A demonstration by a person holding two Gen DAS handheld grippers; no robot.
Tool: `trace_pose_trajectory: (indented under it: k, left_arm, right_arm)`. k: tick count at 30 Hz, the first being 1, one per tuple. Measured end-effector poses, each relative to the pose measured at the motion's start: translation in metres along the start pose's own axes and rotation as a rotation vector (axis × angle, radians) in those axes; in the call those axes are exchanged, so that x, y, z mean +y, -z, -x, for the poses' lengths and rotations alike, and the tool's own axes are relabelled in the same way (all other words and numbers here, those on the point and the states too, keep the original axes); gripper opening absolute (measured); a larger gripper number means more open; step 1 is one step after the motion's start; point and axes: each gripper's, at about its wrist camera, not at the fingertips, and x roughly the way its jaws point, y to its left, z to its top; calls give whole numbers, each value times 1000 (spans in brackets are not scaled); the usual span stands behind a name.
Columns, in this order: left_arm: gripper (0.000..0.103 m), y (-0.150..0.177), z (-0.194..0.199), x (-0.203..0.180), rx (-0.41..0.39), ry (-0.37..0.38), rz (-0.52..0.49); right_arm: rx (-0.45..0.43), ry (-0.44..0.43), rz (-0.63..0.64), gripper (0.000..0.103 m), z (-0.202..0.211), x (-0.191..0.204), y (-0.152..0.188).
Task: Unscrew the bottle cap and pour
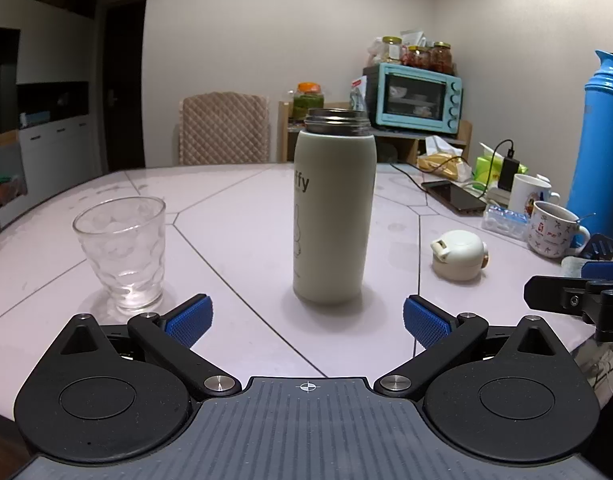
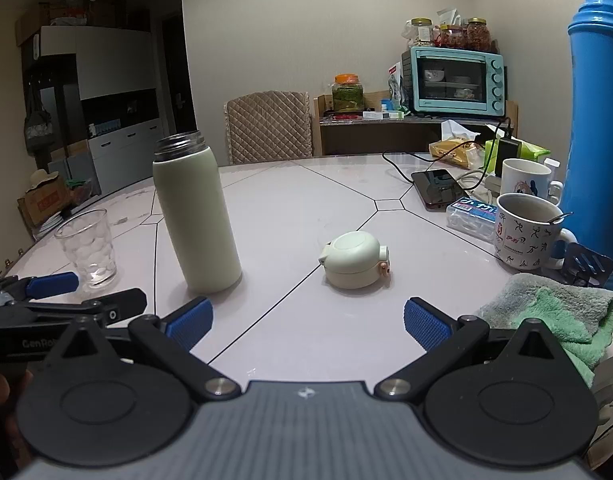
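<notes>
A pale green flask bottle (image 1: 333,216) (image 2: 196,216) stands upright on the table with its threaded steel mouth uncovered. Its round cap (image 1: 458,254) (image 2: 354,260) lies on the table to the bottle's right. A clear empty glass (image 1: 122,250) (image 2: 88,246) stands left of the bottle. My left gripper (image 1: 306,318) is open, just short of the bottle, which lines up with the gap between its blue pads. My right gripper (image 2: 306,320) is open too, a short way back from the cap, holding nothing. Each gripper shows at the edge of the other's view.
A tall blue thermos (image 2: 598,132) stands at the right edge, with two mugs (image 2: 524,232), a phone (image 2: 436,188), a plastic box and cables near it. A green-grey cloth (image 2: 554,312) lies by my right gripper. A quilted chair (image 1: 224,128) and a teal oven (image 1: 412,100) stand behind the table.
</notes>
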Motion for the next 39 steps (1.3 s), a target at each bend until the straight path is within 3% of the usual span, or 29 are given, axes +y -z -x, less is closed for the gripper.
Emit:
trace_pose_trajectory:
  k: [39]
  left_arm:
    - [103, 0, 1, -1, -2, 0, -1]
  right_arm:
    - [-3, 1, -6, 103, 0, -1, 0]
